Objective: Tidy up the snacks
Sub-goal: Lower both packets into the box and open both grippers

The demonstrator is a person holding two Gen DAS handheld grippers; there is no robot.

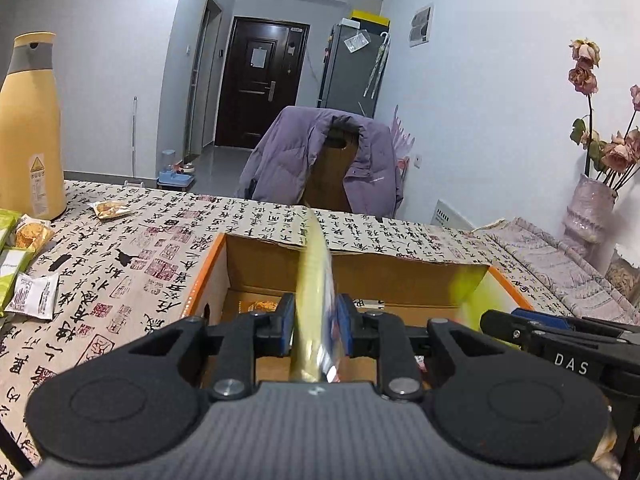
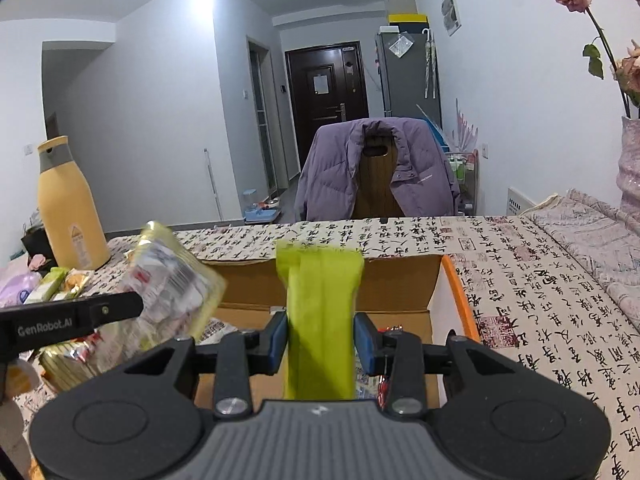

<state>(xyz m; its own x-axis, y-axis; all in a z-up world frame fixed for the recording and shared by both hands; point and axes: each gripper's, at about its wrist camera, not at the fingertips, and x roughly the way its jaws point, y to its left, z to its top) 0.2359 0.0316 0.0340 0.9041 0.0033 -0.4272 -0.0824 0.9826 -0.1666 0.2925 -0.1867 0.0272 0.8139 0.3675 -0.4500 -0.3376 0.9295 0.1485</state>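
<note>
**2 grippers hold 1 snack each over the open box, ready for release.**

The left gripper (image 1: 314,330) stands nearly closed, pads clamping a pale yellow packet (image 1: 316,280) edge-on so it drops in vertically. The right gripper (image 2: 320,344) stands nearly closed around an upright green pouch (image 2: 320,312); pad contact appears light. Directly below and ahead of both tools sits the cardboard box (image 1: 280,260), with packets already inside. Further left of the left gripper, loose snacks (image 1: 34,296) await sorting beside a yellow bottle (image 1: 30,128).

White walls, a dark door (image 1: 256,80), a purple-jacketed chair (image 2: 376,168) behind the table (image 1: 400,236).
</note>
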